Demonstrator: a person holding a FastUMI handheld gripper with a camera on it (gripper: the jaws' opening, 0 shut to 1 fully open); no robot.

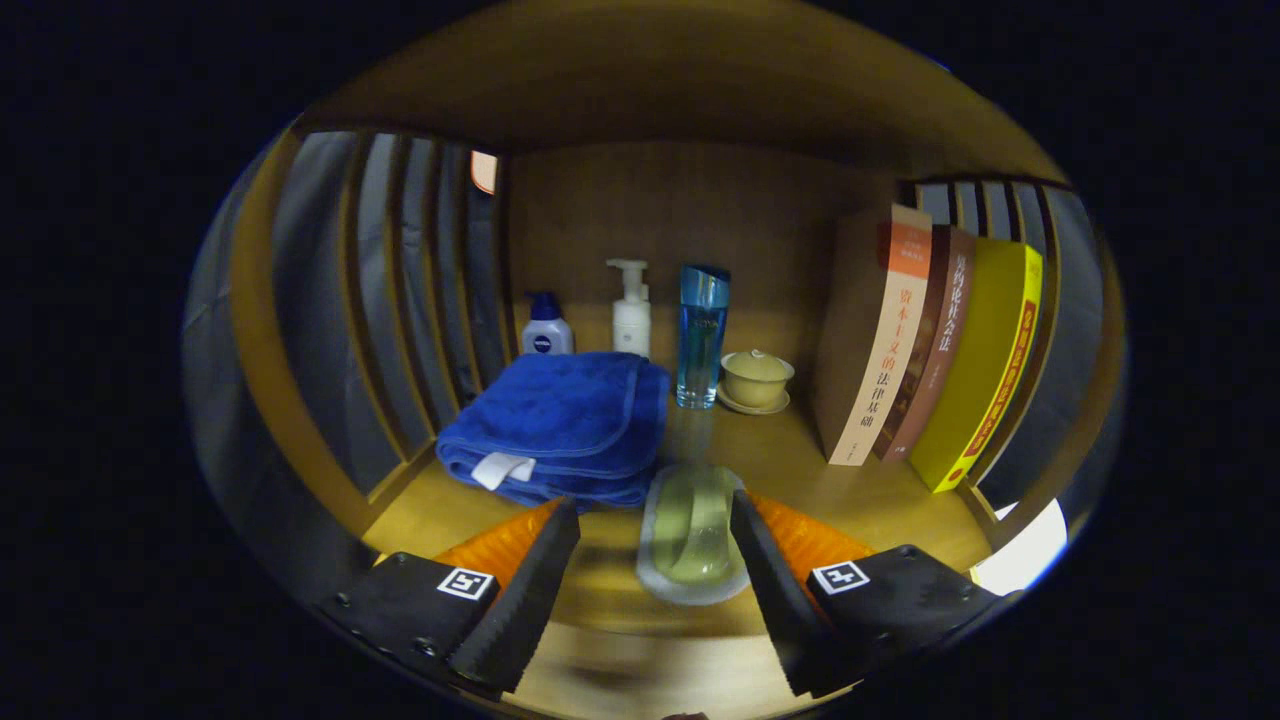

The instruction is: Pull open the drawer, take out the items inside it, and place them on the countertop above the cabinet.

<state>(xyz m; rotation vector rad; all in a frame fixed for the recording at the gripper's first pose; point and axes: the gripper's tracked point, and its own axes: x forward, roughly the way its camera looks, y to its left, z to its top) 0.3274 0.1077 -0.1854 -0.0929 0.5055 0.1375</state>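
The tool (655, 560) has its two fingers spread well apart above the wooden worktop (800, 470), and neither finger clamps anything. Between the fingers, closer to the right one and seemingly touching its inner edge, lies a small pale green item (693, 530) in a clear wrapper or shallow dish; what it is cannot be told, and it looks slightly blurred.

Taking that green item as the landmark: just beyond it and to the left sits a folded blue towel (560, 430) with a white tag at its near corner. Straight beyond the green item stands a tall blue transparent bottle (702, 335), upright, with a darker cap; the liquid level inside cannot be read. Just right of that bottle, a yellowish lidded cup (757, 378) sits on a matching saucer (752, 404), lid closed, so its contents are hidden. Farther back and left of the green item, behind the towel, stand a white pump bottle (631, 310) and a short white bottle with a blue cap (546, 325), both upright near the back panel.

To the right of the green item, three books (930, 350) stand on edge, leaning together against the slatted side wall (1060, 330). A matching slatted wall (380, 300) closes the left side.
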